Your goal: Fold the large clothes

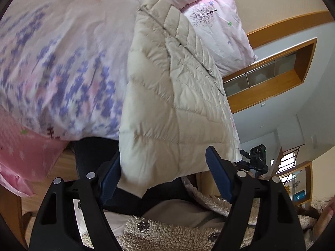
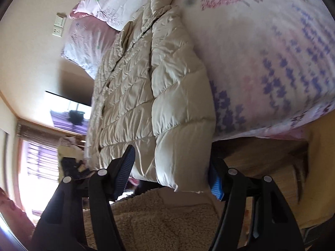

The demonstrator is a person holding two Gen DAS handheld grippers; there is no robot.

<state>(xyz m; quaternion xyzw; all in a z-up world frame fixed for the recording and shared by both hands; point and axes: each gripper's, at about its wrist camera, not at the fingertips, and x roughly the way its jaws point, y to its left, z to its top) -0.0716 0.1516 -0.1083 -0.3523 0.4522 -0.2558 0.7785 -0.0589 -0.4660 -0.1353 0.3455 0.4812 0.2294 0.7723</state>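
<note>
Across the middle of both frames the cream puffer jacket (image 1: 167,104) lies on the flowery bedspread (image 1: 52,62); my left tongs (image 1: 163,175) and right tongs (image 2: 171,171) gape empty at its hem, so I'd pinch both corners evenly.

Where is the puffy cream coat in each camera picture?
Left wrist view: the puffy cream coat fills the middle, running from the top down between the blue fingers.
Right wrist view: the coat lies left of the middle, top to bottom.
Shared landmark: the flowered bedspread under the coat.
</note>
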